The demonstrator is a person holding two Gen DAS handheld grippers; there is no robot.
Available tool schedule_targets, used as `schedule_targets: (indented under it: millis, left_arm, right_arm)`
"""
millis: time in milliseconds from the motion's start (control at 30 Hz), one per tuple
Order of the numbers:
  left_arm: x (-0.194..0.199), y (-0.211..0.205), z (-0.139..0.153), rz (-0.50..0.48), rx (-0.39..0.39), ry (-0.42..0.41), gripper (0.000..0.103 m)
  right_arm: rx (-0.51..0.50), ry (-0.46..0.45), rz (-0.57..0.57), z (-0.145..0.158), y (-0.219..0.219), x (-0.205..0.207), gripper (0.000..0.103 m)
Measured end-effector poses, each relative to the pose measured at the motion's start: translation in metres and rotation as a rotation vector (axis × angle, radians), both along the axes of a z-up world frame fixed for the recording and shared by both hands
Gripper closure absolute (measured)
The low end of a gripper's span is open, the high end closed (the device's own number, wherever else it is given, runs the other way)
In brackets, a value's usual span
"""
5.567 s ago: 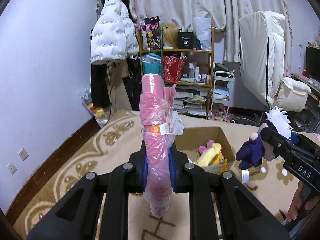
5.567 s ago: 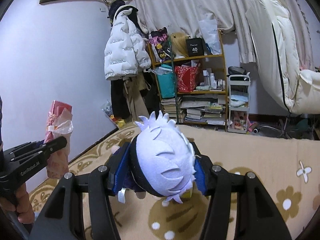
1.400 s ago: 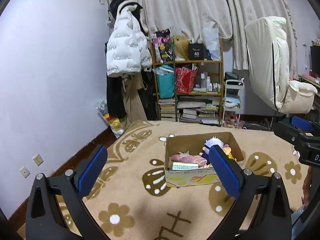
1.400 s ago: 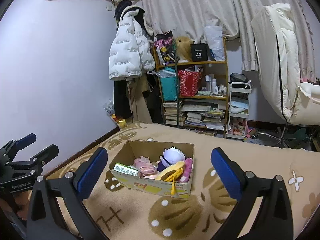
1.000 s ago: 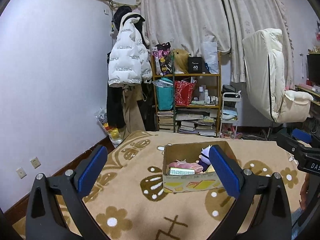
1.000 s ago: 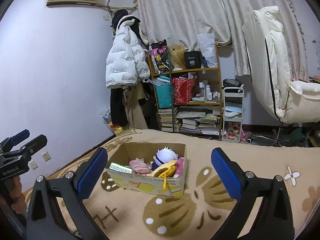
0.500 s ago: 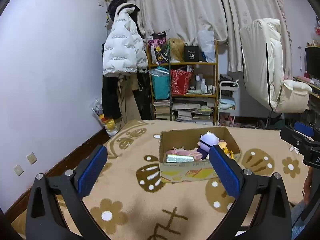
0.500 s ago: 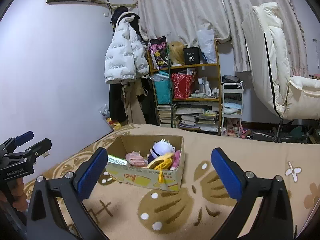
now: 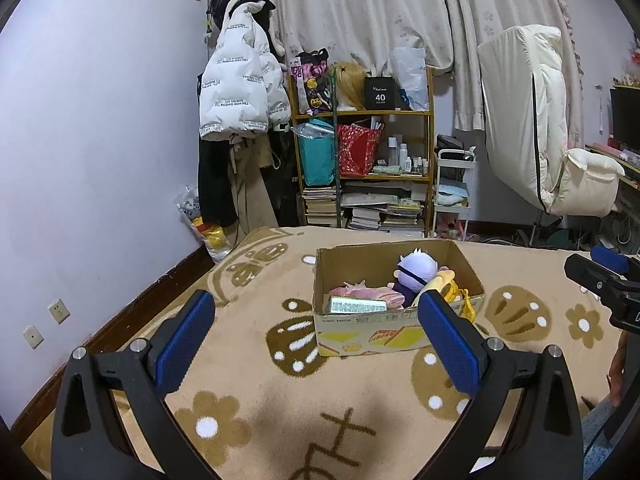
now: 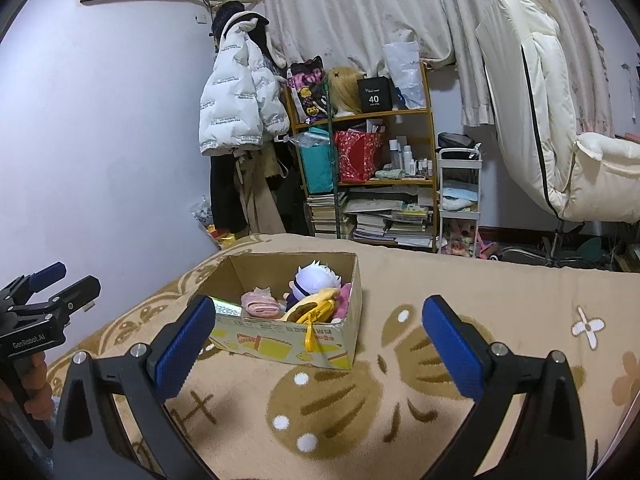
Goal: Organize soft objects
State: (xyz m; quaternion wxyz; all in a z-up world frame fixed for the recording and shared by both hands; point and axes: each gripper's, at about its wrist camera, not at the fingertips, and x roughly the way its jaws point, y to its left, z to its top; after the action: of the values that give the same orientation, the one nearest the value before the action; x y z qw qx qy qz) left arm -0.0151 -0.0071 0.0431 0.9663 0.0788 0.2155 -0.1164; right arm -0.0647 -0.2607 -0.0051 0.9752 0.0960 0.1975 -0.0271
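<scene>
Both tongs are spread wide and carry nothing: the left gripper and the right gripper hang above the tan flower-patterned rug, well short of the open brown cardboard box. Inside it lie the white-haired purple plush doll, the pink bundle wrapped in clear plastic, a yellow soft toy with a dangling strap and a flat silvery packet. To my eye the packing step looks finished, since no soft thing lies loose on the rug. Any next move would call for finding something else to gather, or simply backing off.
</scene>
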Motion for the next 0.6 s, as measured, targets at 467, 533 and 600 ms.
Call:
schedule_targets:
  millis: [467,533,600]
  left_arm:
    - [0.005,0.0008,-0.0054,0.003,0.002,-0.004,0.002]
    - [0.0059,0.0015,-0.0064,0.008,-0.001,-0.006,0.002]
    - [0.0047,0.0019,-0.0062,0.008,-0.002,-0.005,0.002]
  right_arm:
    - [0.0,-0.001,-0.003,-0.0025,-0.0007,-0.0005,0.0]
    - [-0.001,0.001,-0.001,-0.0026,-0.0006,-0.0004,0.0]
    - [-0.002,0.001,-0.001,-0.0033,-0.0003,-0.0008,0.0]
